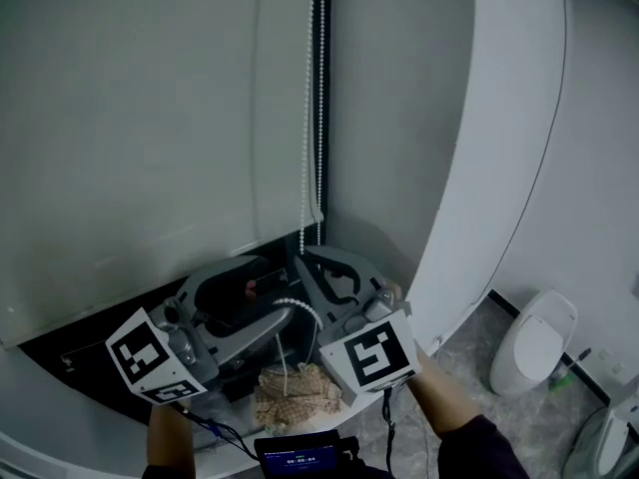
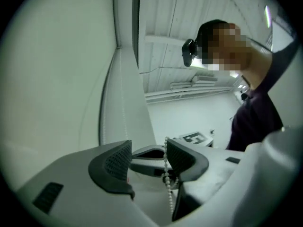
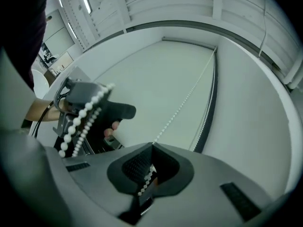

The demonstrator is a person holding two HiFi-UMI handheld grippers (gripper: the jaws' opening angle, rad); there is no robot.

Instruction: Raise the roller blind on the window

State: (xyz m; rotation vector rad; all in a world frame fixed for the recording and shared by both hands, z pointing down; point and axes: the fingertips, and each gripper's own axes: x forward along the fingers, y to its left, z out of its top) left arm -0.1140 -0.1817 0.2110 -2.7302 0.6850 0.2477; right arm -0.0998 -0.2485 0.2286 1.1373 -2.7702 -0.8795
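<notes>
The pale roller blind (image 1: 150,148) hangs down over the window. Its white bead chain (image 1: 319,118) runs down the blind's right edge to my grippers. In the right gripper view, my right gripper (image 3: 150,162) is shut on the bead chain (image 3: 182,103), which rises taut from the jaws. It shows in the head view as the right gripper (image 1: 312,257), at the chain's lower end. My left gripper (image 2: 147,157) stands open, and the slack chain (image 2: 167,174) hangs against its right pad without being pressed. In the head view the left gripper (image 1: 275,289) sits just left of the right one, with a chain loop (image 1: 298,307) draped over it.
A curved white wall panel (image 1: 499,168) rises close on the right. Beyond it a white toilet (image 1: 534,342) stands on the grey floor. The dark window sill (image 1: 80,337) runs below the blind. A patterned cloth (image 1: 295,392) and a small lit screen (image 1: 300,457) lie under my hands.
</notes>
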